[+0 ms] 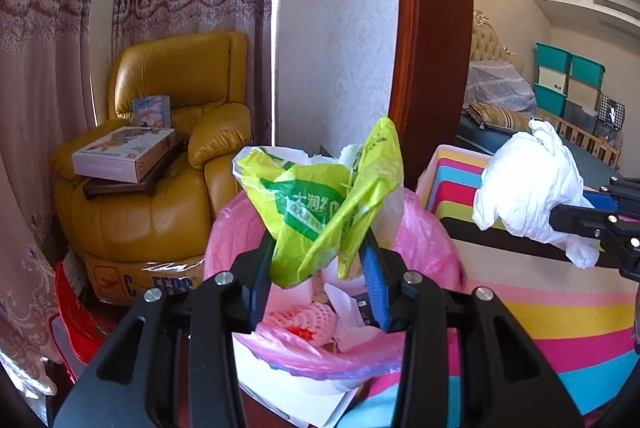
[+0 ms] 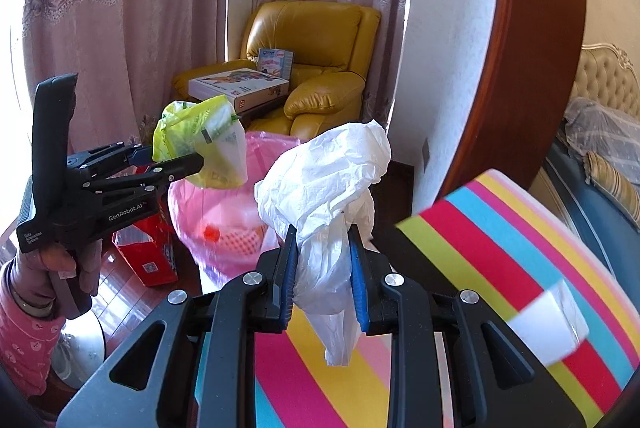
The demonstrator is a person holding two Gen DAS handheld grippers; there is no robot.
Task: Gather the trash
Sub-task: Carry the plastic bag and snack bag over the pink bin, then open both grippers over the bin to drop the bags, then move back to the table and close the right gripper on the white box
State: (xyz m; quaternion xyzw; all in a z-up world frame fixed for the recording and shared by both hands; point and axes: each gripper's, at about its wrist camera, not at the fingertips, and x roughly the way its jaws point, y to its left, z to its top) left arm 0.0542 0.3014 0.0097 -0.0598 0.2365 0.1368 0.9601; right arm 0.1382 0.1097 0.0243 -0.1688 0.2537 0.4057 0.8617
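Note:
My left gripper is shut on a crumpled yellow-green plastic bag and holds it just above a trash bin lined with a pink bag. The bin holds pink foam net and paper scraps. My right gripper is shut on a crumpled white plastic bag and holds it over the striped table, right of the bin. The right wrist view shows the left gripper with the yellow-green bag over the bin. The left wrist view shows the white bag at the right.
A striped, multicoloured table top lies under and right of my right gripper, with a white object on it. A yellow leather armchair with boxes stands behind the bin. A red bag sits on the floor left of the bin. A wooden door frame stands behind.

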